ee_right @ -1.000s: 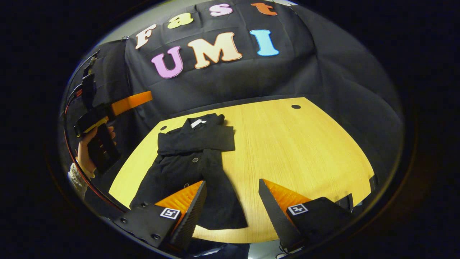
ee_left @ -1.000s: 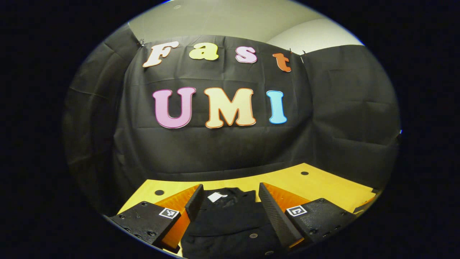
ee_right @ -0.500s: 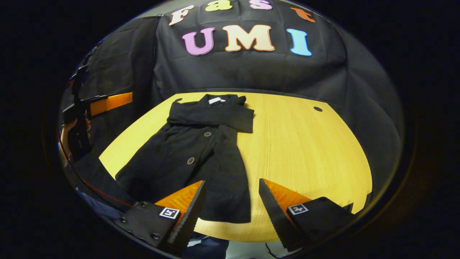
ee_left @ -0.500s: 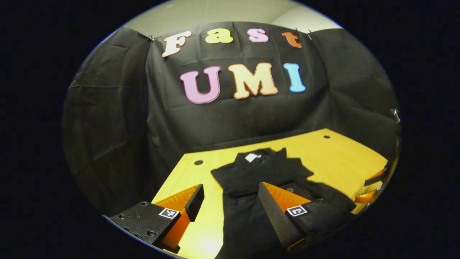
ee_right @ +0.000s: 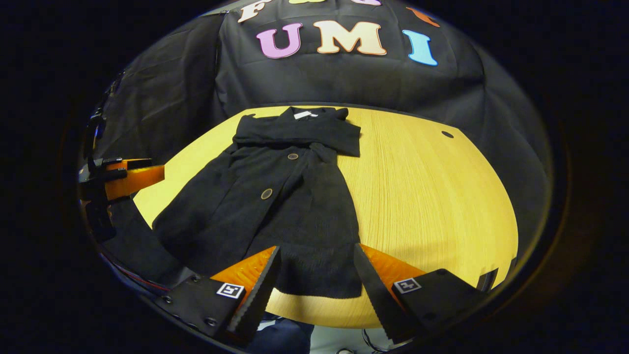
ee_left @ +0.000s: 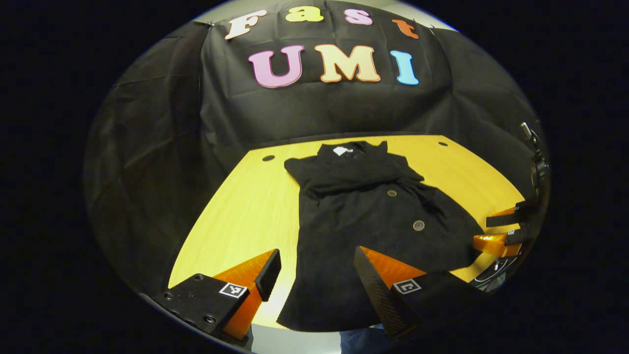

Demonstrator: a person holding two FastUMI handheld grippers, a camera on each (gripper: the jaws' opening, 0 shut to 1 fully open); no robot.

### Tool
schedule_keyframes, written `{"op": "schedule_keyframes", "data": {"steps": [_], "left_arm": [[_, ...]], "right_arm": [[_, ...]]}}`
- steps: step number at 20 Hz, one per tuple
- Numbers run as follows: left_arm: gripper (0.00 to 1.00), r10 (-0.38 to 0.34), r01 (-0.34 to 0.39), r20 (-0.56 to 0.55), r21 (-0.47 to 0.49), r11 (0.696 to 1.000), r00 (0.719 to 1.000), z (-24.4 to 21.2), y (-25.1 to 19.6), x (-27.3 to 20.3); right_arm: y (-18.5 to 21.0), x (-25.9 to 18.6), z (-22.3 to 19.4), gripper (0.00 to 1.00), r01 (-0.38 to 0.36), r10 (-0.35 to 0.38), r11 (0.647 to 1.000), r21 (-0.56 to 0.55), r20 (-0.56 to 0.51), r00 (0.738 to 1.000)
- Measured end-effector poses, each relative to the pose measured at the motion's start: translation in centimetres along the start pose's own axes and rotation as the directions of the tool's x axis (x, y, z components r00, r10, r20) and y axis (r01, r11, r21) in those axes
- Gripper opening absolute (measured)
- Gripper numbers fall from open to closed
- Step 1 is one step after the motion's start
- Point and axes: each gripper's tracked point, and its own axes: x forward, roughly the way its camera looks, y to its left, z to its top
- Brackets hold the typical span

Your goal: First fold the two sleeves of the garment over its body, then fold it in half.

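Note:
A black buttoned garment (ee_left: 373, 216) (ee_right: 280, 196) lies flat on the yellow wooden table (ee_left: 236, 211) (ee_right: 422, 196), collar toward the booth wall. Both sleeves lie folded across its chest. My left gripper (ee_left: 314, 275) hovers open above the garment's near hem, at its left corner, with nothing between its fingers. My right gripper (ee_right: 314, 270) is open too, above the hem's right corner and the table's front edge. In the left gripper view the right gripper (ee_left: 501, 231) appears at the far right. In the right gripper view the left gripper (ee_right: 123, 177) appears at the far left.
Bare table surface lies on both sides of the garment, wider on the right in the right gripper view. Small dark holes (ee_left: 268, 158) (ee_right: 447, 134) sit near the table's back corners. The black cloth wall closes in the back and sides.
Both grippers have pulled back toward the table's front edge and tilted down, so the whole garment now lies ahead of them. Each stays open. The garment has not moved.

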Motion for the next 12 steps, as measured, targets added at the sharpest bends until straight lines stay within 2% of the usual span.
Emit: {"op": "schedule_keyframes", "data": {"steps": [3,7,12], "left_arm": [[0.92,-0.005,0.004,-0.104,-0.006,1.000,0.995,-3.6,-0.4,-0.7],[0.93,-0.028,0.025,-0.173,-0.020,0.999,0.984,-6.7,-1.4,-2.1],[0.94,-0.050,0.048,-0.243,-0.015,0.999,0.969,-9.0,-1.8,-1.6]], "right_arm": [[-0.2,0.8,-1.4,0.95,0.013,-0.013,1.000,0.003,-0.029,0.999],[-0.1,1.8,-3.6,0.95,0.011,-0.007,0.999,0.044,-0.082,0.997],[0.0,2.0,-3.3,0.95,0.011,-0.011,1.000,0.004,-0.081,0.997]]}}
